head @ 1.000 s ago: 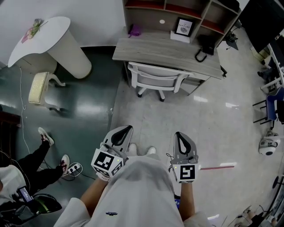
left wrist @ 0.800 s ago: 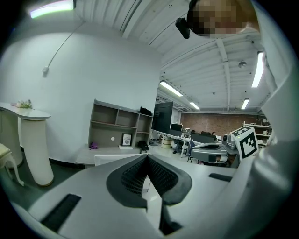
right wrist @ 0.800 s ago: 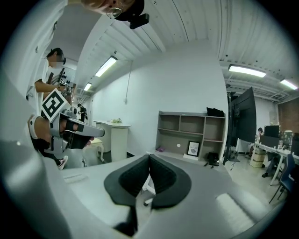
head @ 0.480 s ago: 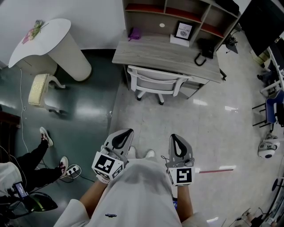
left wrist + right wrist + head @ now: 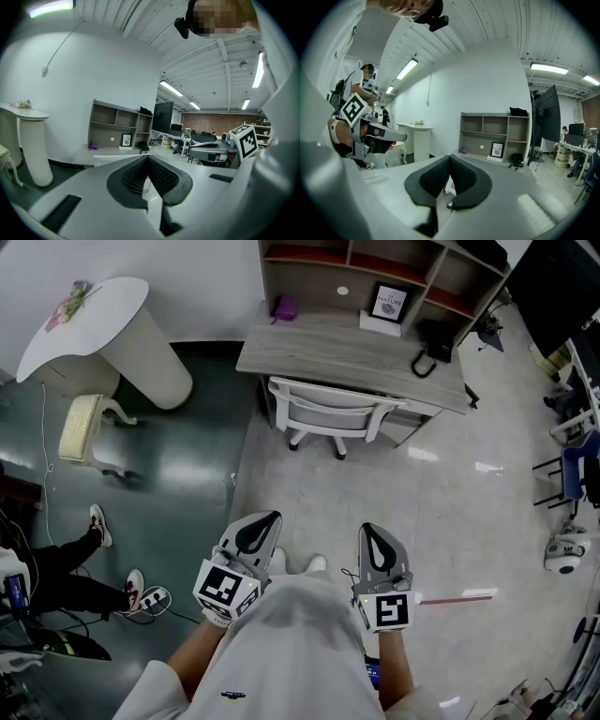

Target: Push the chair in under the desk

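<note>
Head view, looking down: the 2 grippers sit close in at the person's waist. The left gripper (image 5: 265, 521) and right gripper (image 5: 372, 533) are both clenched tight, jaws pressed together with nothing between them, as each gripper view confirms. Well apart from them, across the pale floor (image 5: 375, 493), stands the white office chair (image 5: 333, 409), backrest facing the person and just beside the front edge of the wooden desk (image 5: 356, 351). Farther back, a framed picture (image 5: 387, 302) stands below the shelf unit (image 5: 441, 268).

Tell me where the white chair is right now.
In the head view the white chair stands at upper centre, against the front edge of the wooden desk, right of the white pedestal table.
</note>
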### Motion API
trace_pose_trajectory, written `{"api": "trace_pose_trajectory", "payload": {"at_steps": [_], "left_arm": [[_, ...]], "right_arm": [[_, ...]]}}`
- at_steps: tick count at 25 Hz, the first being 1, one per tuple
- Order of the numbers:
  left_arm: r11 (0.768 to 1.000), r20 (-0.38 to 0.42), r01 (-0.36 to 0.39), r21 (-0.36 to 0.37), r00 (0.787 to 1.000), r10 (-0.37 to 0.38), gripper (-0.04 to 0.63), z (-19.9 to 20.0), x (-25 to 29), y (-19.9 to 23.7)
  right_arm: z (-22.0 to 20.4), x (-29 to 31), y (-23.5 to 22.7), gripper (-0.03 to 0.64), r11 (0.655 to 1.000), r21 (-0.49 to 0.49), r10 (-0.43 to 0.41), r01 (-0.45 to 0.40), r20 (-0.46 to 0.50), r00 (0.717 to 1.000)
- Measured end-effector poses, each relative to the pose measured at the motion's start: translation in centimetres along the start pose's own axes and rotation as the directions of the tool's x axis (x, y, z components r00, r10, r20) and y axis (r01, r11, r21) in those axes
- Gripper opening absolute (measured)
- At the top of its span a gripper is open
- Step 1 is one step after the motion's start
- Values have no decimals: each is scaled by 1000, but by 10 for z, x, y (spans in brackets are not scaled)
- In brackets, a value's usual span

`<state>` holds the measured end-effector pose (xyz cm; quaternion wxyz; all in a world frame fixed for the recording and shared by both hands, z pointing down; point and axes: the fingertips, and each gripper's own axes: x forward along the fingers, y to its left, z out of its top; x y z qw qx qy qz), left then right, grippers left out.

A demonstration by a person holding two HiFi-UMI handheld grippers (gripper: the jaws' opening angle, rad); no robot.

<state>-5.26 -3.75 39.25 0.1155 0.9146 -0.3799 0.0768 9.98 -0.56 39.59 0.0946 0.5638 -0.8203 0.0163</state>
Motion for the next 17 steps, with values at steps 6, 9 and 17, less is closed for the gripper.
{"api": "trace_pose_trajectory", "payload": {"at_steps": [6,9,17], "left_arm": [[1000,7,-1,3,1000,1,8,4,2,1],[1000,12,-1,9,1000,1,8,6,2,0],[1000,6,-7,6,1000,7,8,4,0,2]], "right_arm": [[3,-1,0,14,1000,-21,14,-14,0,1000],[4,0,1,14,1000,-17,10,-10,1,1000],[10,4,3,14,1000,18,-6,6,17,1000]]}}
